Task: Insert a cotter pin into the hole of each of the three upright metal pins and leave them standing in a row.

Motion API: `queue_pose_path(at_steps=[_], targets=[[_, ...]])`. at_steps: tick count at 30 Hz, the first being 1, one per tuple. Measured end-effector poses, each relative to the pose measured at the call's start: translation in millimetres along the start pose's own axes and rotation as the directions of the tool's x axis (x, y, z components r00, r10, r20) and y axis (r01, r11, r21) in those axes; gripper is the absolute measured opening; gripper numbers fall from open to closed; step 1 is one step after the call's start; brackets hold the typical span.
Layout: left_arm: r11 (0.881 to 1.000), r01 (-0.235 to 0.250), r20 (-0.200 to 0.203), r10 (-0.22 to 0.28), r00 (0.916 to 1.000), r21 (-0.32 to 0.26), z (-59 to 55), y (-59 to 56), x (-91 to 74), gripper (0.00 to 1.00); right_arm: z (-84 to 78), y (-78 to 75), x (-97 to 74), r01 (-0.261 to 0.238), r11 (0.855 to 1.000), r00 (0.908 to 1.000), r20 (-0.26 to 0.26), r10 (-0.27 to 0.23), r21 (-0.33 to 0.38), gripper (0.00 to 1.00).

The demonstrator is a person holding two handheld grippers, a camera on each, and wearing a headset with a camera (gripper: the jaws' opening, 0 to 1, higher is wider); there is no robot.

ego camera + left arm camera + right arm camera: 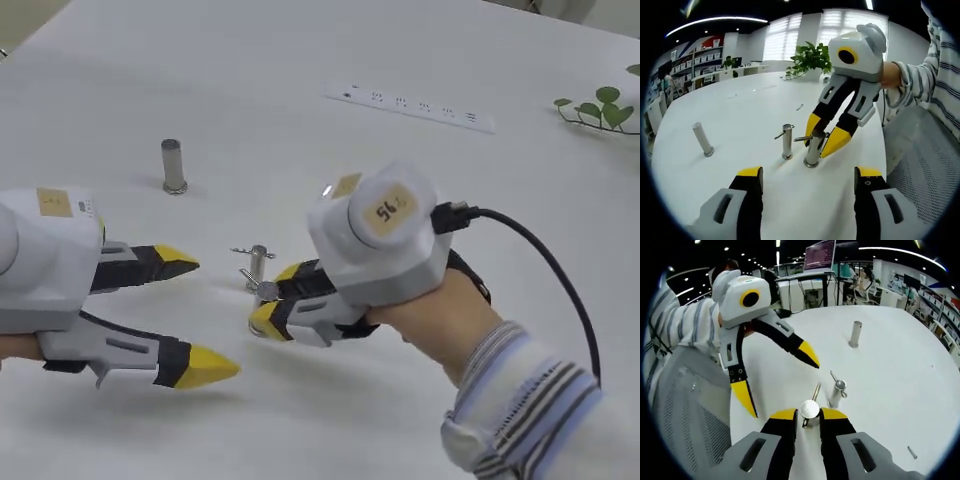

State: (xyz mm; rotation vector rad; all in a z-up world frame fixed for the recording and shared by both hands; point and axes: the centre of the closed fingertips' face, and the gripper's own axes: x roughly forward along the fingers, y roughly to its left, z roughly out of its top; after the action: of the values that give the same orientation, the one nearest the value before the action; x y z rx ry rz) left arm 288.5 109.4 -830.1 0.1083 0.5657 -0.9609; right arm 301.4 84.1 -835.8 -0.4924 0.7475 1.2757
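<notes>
Observed nearest metal pin (810, 409), a smooth steel cylinder with flared foot, upright on matte white table (300, 80), pinched at its head between yellow tips of right gripper (272, 297). Noted thin wire cotter pin (802, 138) projecting sideways near its top. Found middle pin (257, 265) just beside, upright, likewise wired. Found far pin (174, 166) well apart, bare. Logged left gripper (200, 313) near-level, aimed at the pair, jaws spread wide, touching nothing.

A round tan label (389, 211) atop the right tongs (272, 297) reads roughly "56".
</notes>
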Motion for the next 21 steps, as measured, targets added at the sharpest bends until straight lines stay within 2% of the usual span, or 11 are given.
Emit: queue_pose_path(at_steps=[2, 4, 9, 11, 16, 21], targets=[[0.999, -0.041, 0.007, 0.041, 0.9991, 0.018, 0.3, 7.8, -1.9, 0.87, 0.7, -0.8, 1.4, 0.004, 1.0, 1.0, 0.005, -0.004, -0.004, 0.18], [0.999, -0.052, 0.019, 0.052, 0.9985, 0.011, 1.4, 10.4, -3.7, 0.92, 1.8, -1.3, 2.6, 0.003, 1.0, 0.9999, 0.014, -0.003, 0.008, 0.18], [0.998, -0.062, 0.038, 0.062, 0.9974, -0.016, 3.5, 13.2, -7.5, 0.95, 1.2, -1.2, 4.6, 0.003, 1.0, 0.9999, 0.017, -0.003, 0.013, 0.17], [0.997, -0.068, 0.047, 0.07, 0.9965, -0.026, 4.2, 14.4, -8.3, 1.0, 0.5, -1.7, 5.7, 0.002, 1.0, 0.9998, 0.019, -0.002, 0.016, 0.17], [0.997, -0.061, 0.054, 0.063, 0.9966, -0.04, 4.1, 12.6, -9.9, 0.99, 0.9, -1.8, 6.1, -0.004, 1.0, 0.9995, 0.032, 0.003, 0.013, 0.17], [0.996, -0.084, 0.048, 0.086, 0.9952, -0.033, 1.8, 15.4, -10.8, 0.98, 0.8, -1.3, 5.6, -0.006, 0.997, 0.9996, 0.028, 0.008, -0.08, 0.15]])
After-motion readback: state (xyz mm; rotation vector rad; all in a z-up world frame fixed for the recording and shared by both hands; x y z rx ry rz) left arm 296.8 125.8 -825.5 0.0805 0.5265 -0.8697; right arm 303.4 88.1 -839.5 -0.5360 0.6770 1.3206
